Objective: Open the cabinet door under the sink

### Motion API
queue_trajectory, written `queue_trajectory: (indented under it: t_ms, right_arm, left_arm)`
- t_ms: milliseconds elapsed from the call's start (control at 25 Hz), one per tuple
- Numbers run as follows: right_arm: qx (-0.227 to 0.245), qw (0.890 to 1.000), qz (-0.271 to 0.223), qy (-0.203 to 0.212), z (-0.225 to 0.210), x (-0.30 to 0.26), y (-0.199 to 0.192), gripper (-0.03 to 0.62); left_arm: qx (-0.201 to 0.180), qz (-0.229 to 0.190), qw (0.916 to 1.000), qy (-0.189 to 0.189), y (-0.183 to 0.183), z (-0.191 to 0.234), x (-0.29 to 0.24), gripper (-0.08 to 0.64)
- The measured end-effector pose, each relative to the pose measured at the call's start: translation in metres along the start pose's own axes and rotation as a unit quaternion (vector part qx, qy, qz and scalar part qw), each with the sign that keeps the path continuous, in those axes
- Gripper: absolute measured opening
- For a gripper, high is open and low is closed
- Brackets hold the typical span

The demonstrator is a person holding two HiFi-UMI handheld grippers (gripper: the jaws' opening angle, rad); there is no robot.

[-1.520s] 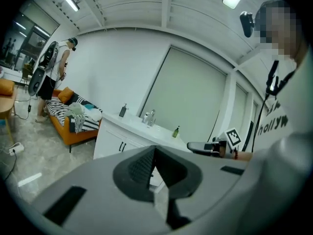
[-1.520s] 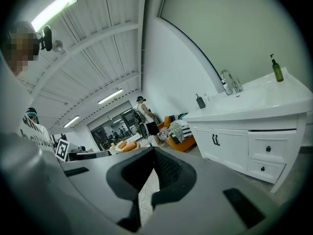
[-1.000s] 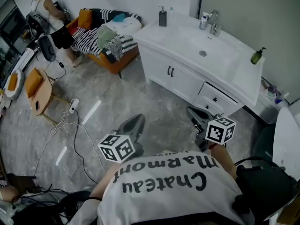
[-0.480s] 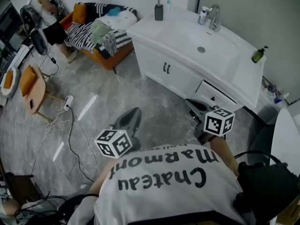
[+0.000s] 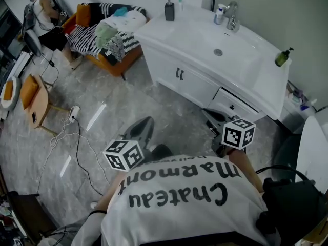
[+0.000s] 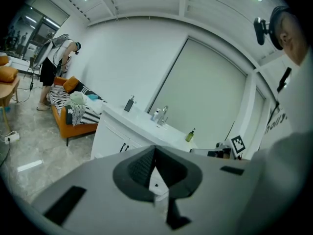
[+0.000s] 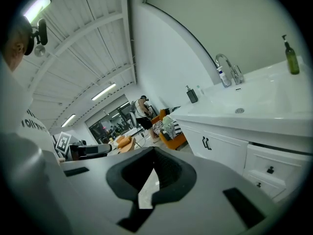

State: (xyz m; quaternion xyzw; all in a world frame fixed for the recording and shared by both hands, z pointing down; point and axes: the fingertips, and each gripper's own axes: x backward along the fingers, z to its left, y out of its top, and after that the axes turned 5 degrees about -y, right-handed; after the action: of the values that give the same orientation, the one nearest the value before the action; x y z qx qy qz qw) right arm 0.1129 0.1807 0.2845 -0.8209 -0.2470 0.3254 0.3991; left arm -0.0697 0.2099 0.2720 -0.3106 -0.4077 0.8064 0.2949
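Orange sofa [image 5: 125, 64], black dispenser [image 5: 169, 10], green bottle [image 5: 281, 58], wooden stool [image 5: 36, 99], perhaps a power strip [image 5: 73, 111]

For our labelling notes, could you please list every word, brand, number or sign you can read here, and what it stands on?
"Chateau Marmont": across the back of the person's white shirt, upside down in the head view.
Smaller print beside it: too blurred to read.
Dark bottle and green bottle by the sink: any print too small to read.
Marker cubes: patterns only, no letters.
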Motion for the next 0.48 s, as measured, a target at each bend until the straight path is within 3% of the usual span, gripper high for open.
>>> queue_trajectory:
  t_ms: [240,480]
  right_arm:
    - [-0.015,0.999,-0.011,-0.042,-0.022,0.015,0.001,0.006]
    - [-0.07,0.992,-0.019,-0.102,-0.059,0.024,-0.005,0.006]
  left_arm:
    - [-0.019,0.031,0.9986,-0.039,0.003,-0.01,-0.032,0.008]
    - [-0.06,0.063,0.993,-0.08,0.006,-0.01,-0.072,0.008]
